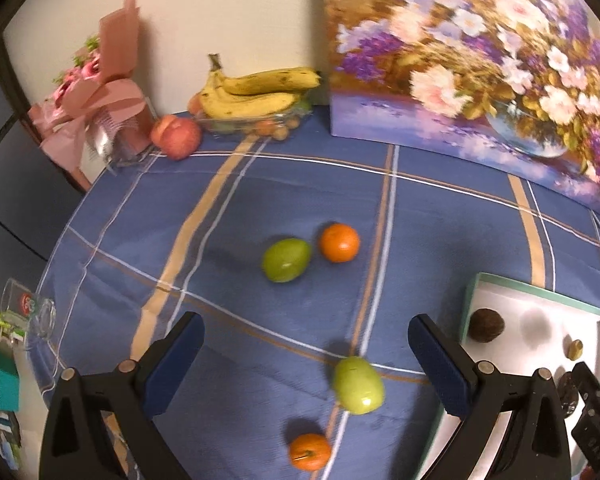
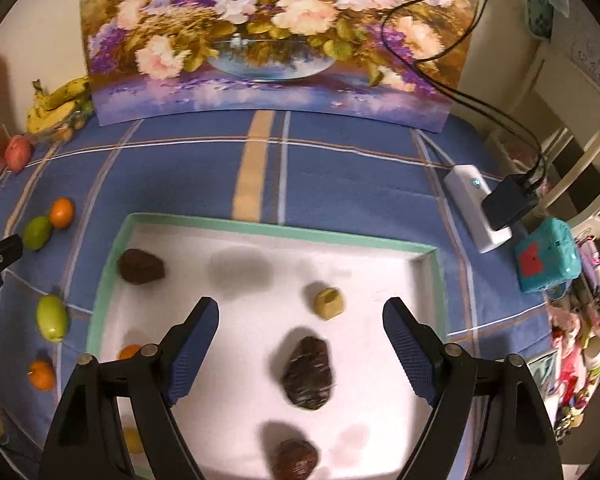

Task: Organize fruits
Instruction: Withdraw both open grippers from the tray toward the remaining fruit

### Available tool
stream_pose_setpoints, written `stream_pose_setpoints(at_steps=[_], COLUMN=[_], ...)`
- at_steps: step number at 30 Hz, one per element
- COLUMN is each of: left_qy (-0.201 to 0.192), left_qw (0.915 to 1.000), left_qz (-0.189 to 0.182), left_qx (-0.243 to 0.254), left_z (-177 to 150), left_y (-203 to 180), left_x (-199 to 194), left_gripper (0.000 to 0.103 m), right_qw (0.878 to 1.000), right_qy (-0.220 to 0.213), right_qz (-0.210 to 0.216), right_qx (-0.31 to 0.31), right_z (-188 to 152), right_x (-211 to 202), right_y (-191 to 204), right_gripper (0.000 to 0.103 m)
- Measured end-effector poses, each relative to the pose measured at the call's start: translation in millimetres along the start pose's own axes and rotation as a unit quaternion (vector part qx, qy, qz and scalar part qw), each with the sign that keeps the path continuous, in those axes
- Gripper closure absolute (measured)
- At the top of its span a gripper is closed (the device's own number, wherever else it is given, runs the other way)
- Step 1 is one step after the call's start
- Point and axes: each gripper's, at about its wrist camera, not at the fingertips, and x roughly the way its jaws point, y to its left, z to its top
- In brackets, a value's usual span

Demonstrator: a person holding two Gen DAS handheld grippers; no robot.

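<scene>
While both my grippers hung open and empty, the green fruit (image 1: 358,385) lay between my left gripper (image 1: 306,364) fingers, lengthwise near-to-far.

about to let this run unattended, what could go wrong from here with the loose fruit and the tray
1. The round green fruit and small orange lie loose on the blue plaid cloth; a nudge from the open left gripper could roll them.
2. The white green-rimmed tray already holds dark brown lumps; the open right gripper above it may knock them.
</scene>
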Motion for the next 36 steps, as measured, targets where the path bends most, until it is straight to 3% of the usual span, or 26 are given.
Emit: stream_pose_setpoints(at_steps=[5, 10, 23, 31, 36], left_qy=[-0.003, -0.002, -0.016, -0.005, 0.004], left_qw=[0.9998, 0.9994, 0.9978, 0.9961, 0.9951], left_qz=[0.004, -0.008, -0.038, -0.051, -0.066], left_qx=[-0.02, -0.033, -0.051, -0.072, -0.074], left_z=[-8, -18, -42, -50, -53], left_y=[29, 51, 87, 105, 106], left_x=[-5, -12, -33, -26, -17], left_gripper=[0.0, 0.0, 0.0, 0.0, 0.0], right_qw=[1.0, 1.0, 0.999, 0.997, 0.994], right_qy=[-0.001, 0.004, 0.004, -0.01, -0.019], right_qz=[-0.001, 0.026, 0.042, 0.062, 0.099], right_qx=[-0.01, 0.004, -0.024, -0.055, -0.05], right_z=[-11, -28, -74, -78, -73], right_x=[-9, -12, -26, -33, -33], right_y=[20, 35, 77, 103, 114], right_gripper=[0.018, 0.018, 0.018, 0.018, 0.018])
